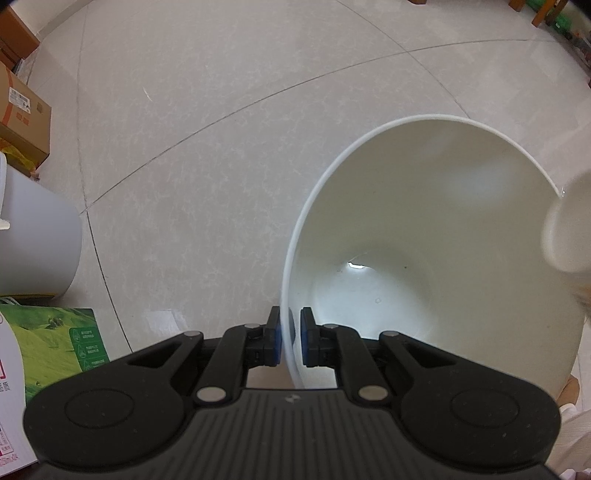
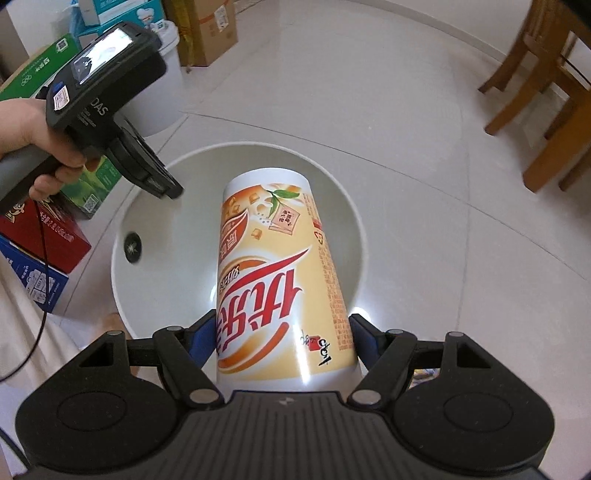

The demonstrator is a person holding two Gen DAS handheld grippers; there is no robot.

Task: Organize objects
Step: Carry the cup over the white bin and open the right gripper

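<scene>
A white bucket (image 2: 236, 295) stands on the tiled floor (image 2: 406, 110), its rim pinched between the nearly closed pads of the left gripper (image 1: 290, 338), which appears to steady it. Over its mouth the right gripper (image 2: 282, 343) clamps a milk-tea cup (image 2: 277, 280) by its wide end, narrow base aimed into the bucket, still clear of the bottom. The step looks like dropping the cup in; next, lower it and spread the jaws.

Home living space, pale tiled floor (image 1: 229, 110), wooden chairs (image 2: 546, 92), stacked cardboard boxes (image 2: 214, 29) along wall
</scene>
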